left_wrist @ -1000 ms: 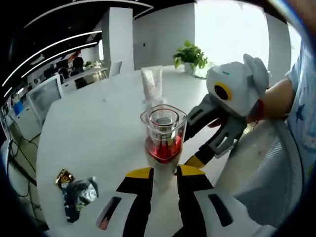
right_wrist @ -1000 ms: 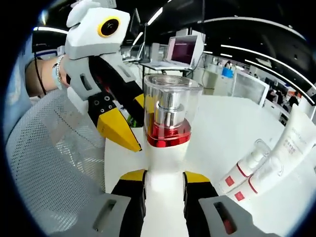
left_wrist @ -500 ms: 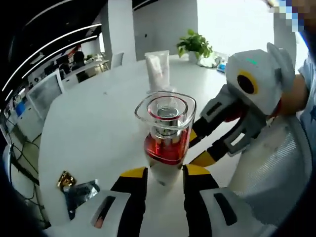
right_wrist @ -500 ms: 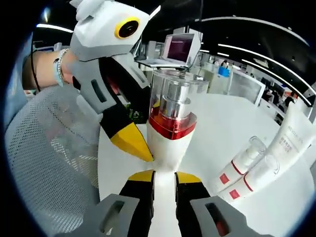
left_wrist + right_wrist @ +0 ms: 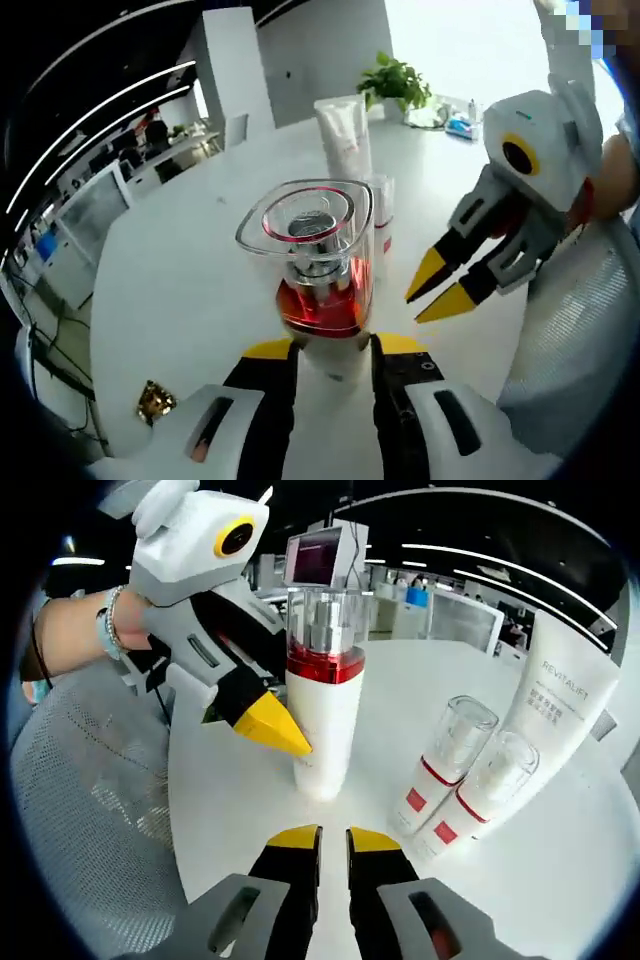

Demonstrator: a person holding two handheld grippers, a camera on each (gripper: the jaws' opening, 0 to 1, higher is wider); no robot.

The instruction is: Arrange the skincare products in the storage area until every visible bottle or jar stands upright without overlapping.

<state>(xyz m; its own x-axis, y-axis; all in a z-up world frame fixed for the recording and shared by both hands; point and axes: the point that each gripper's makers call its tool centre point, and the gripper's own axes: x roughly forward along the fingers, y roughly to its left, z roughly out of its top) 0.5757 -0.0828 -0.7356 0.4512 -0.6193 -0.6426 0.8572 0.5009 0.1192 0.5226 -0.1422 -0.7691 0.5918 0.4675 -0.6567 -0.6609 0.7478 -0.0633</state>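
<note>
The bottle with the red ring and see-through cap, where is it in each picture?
Left gripper view: the pump bottle stands in the middle, between the left tongs.
Right gripper view: the bottle is center-left, standing on the table, beyond the right tongs.
Shared landmark: the tall white tube.

The left claw (image 5: pixel 268 728) hides part of the pump bottle (image 5: pixel 323 695).

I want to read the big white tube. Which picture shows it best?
The right gripper view: the tube stands large at the right edge, with its lettering facing the camera. In the left gripper view the tube is small, far behind the red-collared bottle.
</note>
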